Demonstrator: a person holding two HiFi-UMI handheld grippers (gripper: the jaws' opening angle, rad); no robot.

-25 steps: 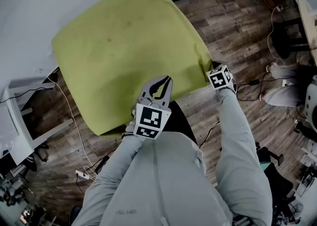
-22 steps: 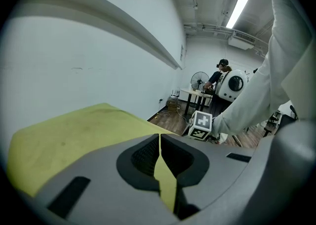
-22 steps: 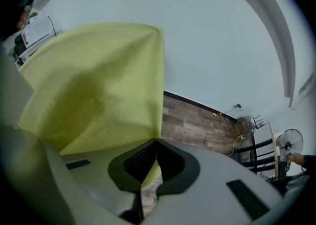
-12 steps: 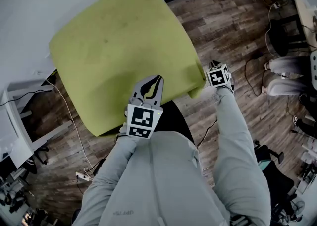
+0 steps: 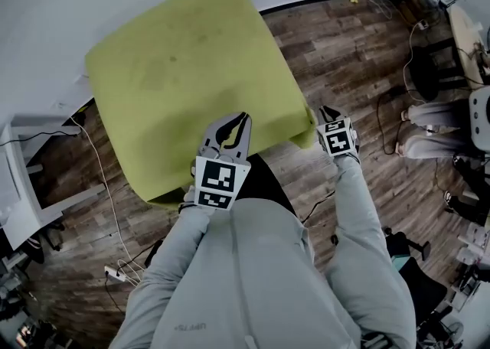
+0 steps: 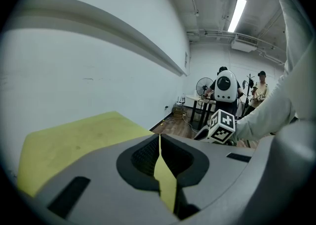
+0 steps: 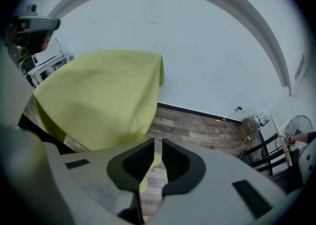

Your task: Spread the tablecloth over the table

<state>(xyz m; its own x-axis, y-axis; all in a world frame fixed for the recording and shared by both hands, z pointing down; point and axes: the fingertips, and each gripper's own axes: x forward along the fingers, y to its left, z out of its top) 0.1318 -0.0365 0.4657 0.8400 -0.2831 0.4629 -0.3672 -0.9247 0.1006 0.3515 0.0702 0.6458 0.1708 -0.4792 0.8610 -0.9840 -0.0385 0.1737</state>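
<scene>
The yellow-green tablecloth [image 5: 184,72] lies draped over the table, with its far corners hanging toward the white wall. My left gripper [image 5: 243,119] is at the cloth's near edge, around its middle, and is shut on a fold of it. That fold shows as a yellow strip pinched between the jaws of the left gripper [image 6: 159,137]. My right gripper [image 5: 325,114] is at the near right corner. In the right gripper view a bit of tablecloth [image 7: 94,95] is caught between the jaws of the right gripper [image 7: 154,142]. The table itself is hidden under the cloth.
Wood floor [image 5: 344,41] surrounds the table, and a white wall runs behind it. A white desk [image 5: 27,187] and cables [image 5: 115,263] are at the left. Seated people [image 5: 429,129] and dark stands are at the right. More people and a fan [image 6: 203,87] stand across the room.
Both grippers have risen a little with the cloth's near edge still held. The near right corner has lifted with the right gripper.
</scene>
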